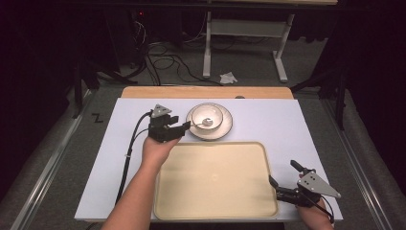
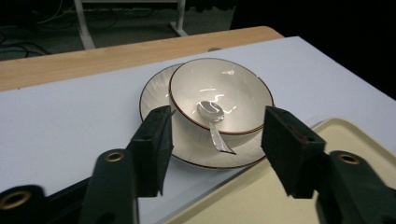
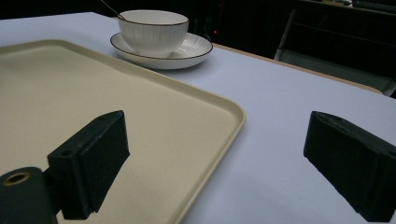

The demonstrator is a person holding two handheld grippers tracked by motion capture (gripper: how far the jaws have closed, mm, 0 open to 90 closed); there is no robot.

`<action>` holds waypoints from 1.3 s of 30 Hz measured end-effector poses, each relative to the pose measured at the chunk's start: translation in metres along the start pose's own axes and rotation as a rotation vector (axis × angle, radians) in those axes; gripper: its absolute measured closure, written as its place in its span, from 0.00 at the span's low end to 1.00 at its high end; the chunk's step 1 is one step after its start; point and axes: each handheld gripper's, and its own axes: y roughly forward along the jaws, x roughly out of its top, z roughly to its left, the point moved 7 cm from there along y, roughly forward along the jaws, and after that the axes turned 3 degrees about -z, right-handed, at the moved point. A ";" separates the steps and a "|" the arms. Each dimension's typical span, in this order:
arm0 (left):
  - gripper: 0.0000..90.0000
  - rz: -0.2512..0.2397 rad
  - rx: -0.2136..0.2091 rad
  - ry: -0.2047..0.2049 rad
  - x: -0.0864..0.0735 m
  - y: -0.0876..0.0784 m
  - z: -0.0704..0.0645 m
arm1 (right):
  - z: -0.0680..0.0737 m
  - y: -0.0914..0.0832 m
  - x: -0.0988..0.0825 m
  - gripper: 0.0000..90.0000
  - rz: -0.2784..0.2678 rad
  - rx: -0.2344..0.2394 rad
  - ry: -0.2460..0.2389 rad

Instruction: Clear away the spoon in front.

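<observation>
A white bowl (image 1: 213, 114) with a dark rim stands on a matching saucer (image 1: 227, 128) at the back middle of the white table top. A metal spoon (image 1: 204, 122) lies in the bowl, its handle sticking out over the near left rim. My left gripper (image 1: 184, 125) is just left of the bowl. In the left gripper view the jaws of the left gripper (image 2: 217, 140) stand apart on either side of the spoon (image 2: 212, 116) handle and the near rim of the bowl (image 2: 243, 93), touching neither. My right gripper (image 1: 282, 172) is open at the tray's right edge.
A large cream tray (image 1: 215, 182) lies in front of the saucer, with nothing on it. In the right gripper view the right gripper (image 3: 215, 158) straddles the rim of the tray (image 3: 140, 116), with the bowl (image 3: 152, 30) far off. A wooden strip (image 1: 206, 92) borders the table's far edge.
</observation>
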 end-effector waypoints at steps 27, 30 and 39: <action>0.91 0.024 0.056 0.002 -0.005 0.007 -0.003 | 0.001 0.001 0.001 0.08 -0.004 0.007 -0.014; 0.91 0.018 0.058 0.016 -0.005 0.006 -0.004 | 0.001 0.001 0.001 0.08 -0.004 0.006 -0.014; 0.93 -0.003 0.068 0.042 -0.002 0.001 -0.005 | 0.002 0.000 0.001 0.08 -0.003 0.005 -0.015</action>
